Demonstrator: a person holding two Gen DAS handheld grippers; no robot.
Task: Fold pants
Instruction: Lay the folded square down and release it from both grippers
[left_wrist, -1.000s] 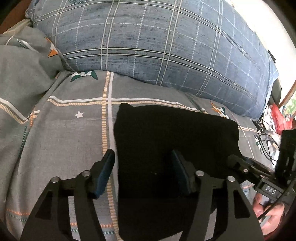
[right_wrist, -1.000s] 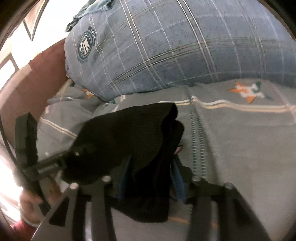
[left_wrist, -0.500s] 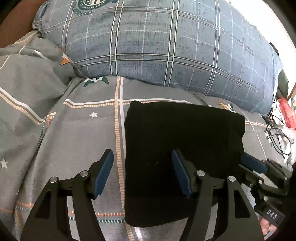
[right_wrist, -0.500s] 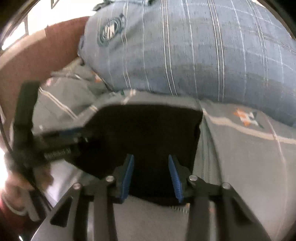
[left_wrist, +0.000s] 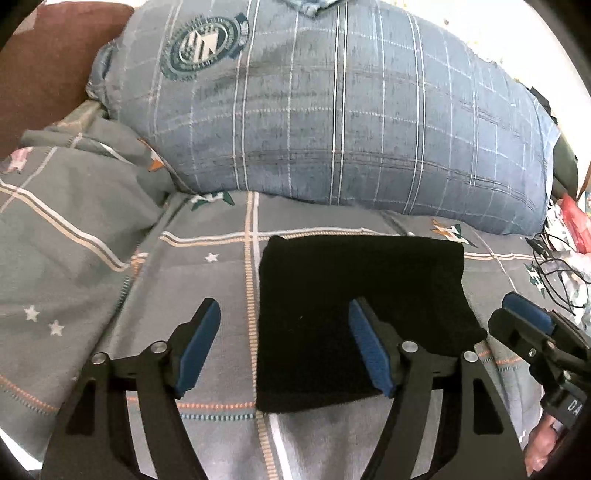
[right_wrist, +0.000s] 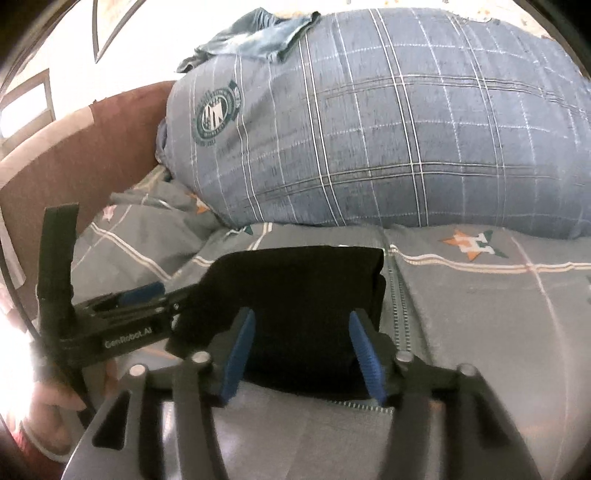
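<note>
Grey bedsheet (left_wrist: 192, 295) with tan stripes and small stars is seen covering the bed. A big blue checked pillow (left_wrist: 332, 122) with a round green badge is laid across the far side, and a reddish-brown headboard (left_wrist: 40, 66) is seen far left. Tangled cables (left_wrist: 554, 258) and a red bag are cut off at the far right edge. A hand (right_wrist: 51, 410) at the lower left of the right wrist view is washed out by glare. The black pants (left_wrist: 354, 306) are laid folded into a flat rectangle in the middle of the sheet. The left gripper (left_wrist: 284, 347) is held above the pants' left edge, jaws opening, nothing clamped. The right gripper (right_wrist: 301, 356) is held over the near right part, jaws opening, pads clear of the cloth.
</note>
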